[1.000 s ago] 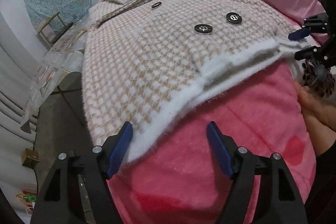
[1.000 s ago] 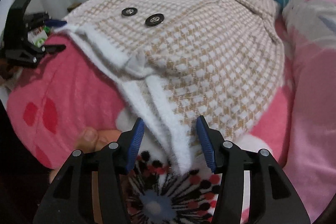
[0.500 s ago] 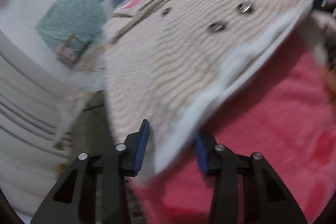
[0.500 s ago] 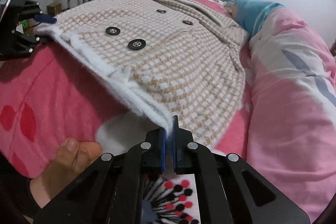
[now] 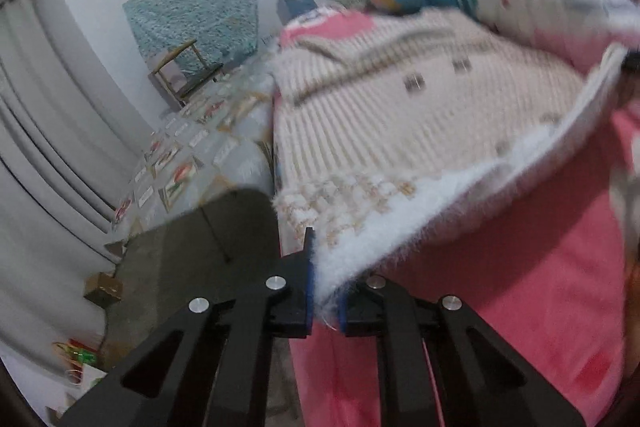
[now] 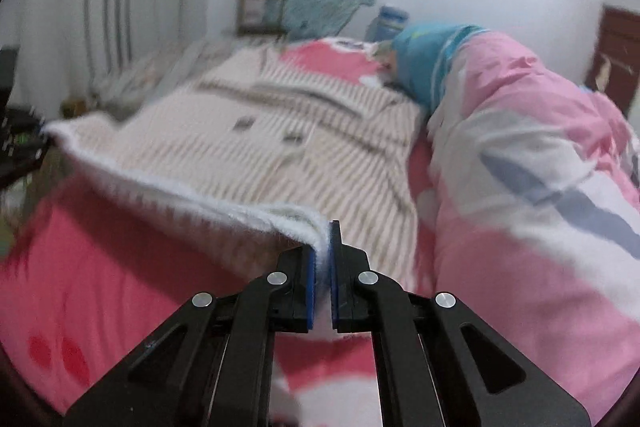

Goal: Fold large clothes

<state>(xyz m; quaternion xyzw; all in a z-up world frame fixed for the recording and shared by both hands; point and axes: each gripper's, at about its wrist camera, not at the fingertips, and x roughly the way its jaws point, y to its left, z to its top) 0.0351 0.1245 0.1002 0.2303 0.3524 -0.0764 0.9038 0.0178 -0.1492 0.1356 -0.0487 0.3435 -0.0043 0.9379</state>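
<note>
Both grippers clamped on coat hem

blur: coat weave smeared into stripes, buttons mere dashes | hidden: hem corners inside both clamps | cut off: other gripper at right-wrist view's left edge, state unreadable | too small: floor items by the bed

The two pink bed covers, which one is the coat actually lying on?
The flat deep-pink blanket under the checked coat. The paler pink quilt, with white and grey-blue patches, is heaped up beside the coat along its right edge.
</note>
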